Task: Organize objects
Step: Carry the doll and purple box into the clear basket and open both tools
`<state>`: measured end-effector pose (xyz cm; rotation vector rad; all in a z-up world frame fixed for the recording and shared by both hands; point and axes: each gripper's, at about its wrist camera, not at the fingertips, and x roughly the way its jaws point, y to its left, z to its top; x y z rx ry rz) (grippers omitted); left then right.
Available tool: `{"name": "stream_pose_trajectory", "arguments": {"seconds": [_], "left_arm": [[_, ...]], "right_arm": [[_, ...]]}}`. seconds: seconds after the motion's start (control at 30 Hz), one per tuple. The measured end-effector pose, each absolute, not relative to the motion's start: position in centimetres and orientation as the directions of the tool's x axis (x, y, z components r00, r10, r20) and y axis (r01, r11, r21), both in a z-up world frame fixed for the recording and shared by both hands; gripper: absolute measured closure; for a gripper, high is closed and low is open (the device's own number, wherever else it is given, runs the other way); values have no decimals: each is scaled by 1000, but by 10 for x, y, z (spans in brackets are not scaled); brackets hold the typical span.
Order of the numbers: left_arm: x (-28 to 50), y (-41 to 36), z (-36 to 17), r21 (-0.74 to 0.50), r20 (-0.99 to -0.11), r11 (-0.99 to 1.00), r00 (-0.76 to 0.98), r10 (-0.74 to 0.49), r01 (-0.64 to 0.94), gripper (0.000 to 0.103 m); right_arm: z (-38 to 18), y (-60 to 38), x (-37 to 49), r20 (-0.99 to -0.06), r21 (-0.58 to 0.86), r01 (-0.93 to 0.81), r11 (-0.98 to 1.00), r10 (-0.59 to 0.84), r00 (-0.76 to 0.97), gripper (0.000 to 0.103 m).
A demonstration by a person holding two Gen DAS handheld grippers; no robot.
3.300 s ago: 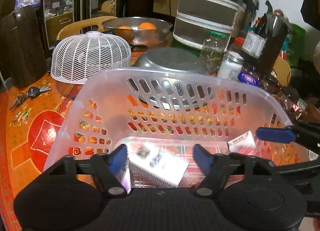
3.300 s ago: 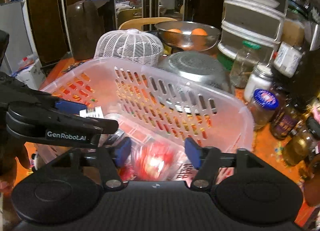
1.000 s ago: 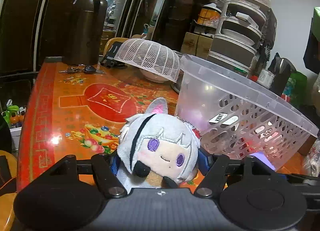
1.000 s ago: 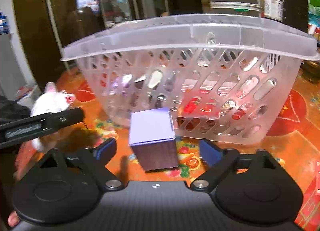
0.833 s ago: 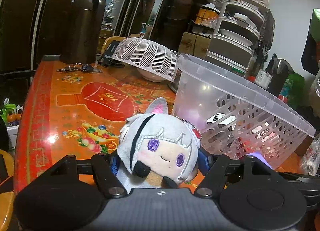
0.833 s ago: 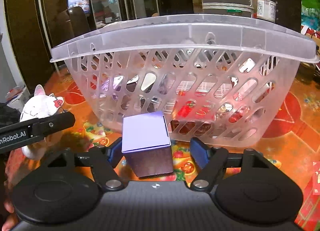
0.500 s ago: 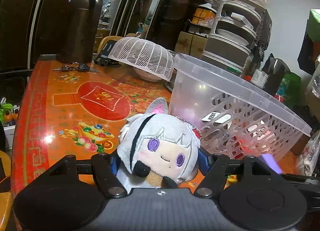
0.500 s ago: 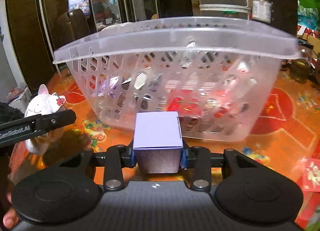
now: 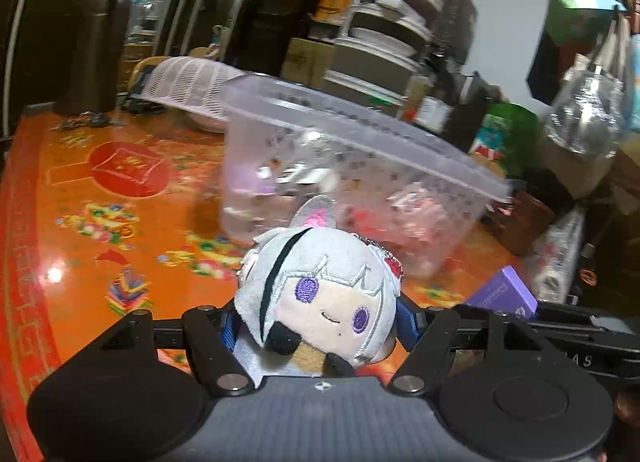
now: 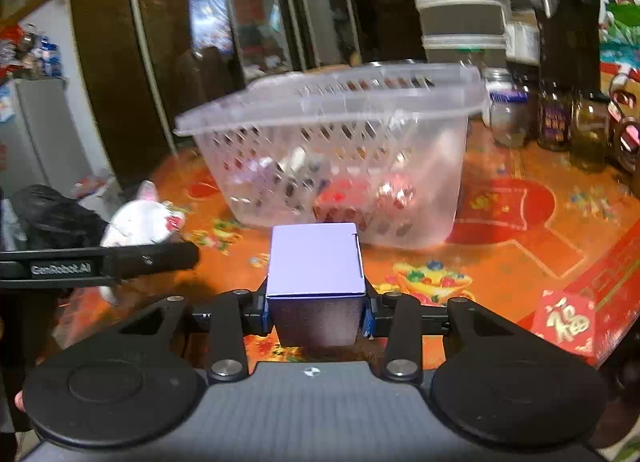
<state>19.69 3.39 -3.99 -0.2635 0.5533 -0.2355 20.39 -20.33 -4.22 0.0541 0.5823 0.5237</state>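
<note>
Plush doll (image 9: 320,294) with grey hair, purple eyes and a pink-lined ear, squeezed between the blue pads of the left gripper (image 9: 318,326), face toward the camera, held above the orange patterned tablecloth (image 9: 100,222). Purple box (image 10: 316,282) clamped in the right gripper (image 10: 316,314), both blue pads pressed flat against its sides, lifted off the cloth. Same box (image 9: 502,294) visible at the right edge of the left view, just beside the doll. Clear slotted laundry-style basket (image 10: 320,110) sitting on the table ahead of both grippers, a few small items inside, red and white, too blurred to name. White mesh food cover (image 9: 188,82) behind the basket, glass jars (image 10: 556,118) lined up to its right. Red packet (image 10: 568,326) lying near the table's right edge.
</note>
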Motion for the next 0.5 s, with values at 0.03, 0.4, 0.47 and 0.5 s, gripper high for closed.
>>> {"name": "stream_pose_trajectory", "arguments": {"seconds": [0.03,0.4,0.47,0.5], "left_arm": [[194,31,-35,-301,-479,940,827,-293,159,30],[204,7,71,-223,-370,949,881,-295,224,30],[220,4,95,-218,-354,951,890,-287,220,30],[230,2,105,-211,-356,951,889,-288,224,30]], "right_arm": [[-36,-206,201,-504,188,-462,867,489,712,61],[62,-237,211,-348,138,-506,852,520,780,61],[80,-233,225,-339,108,-510,854,513,788,61],[87,-230,234,-340,97,-514,852,514,788,61]]}}
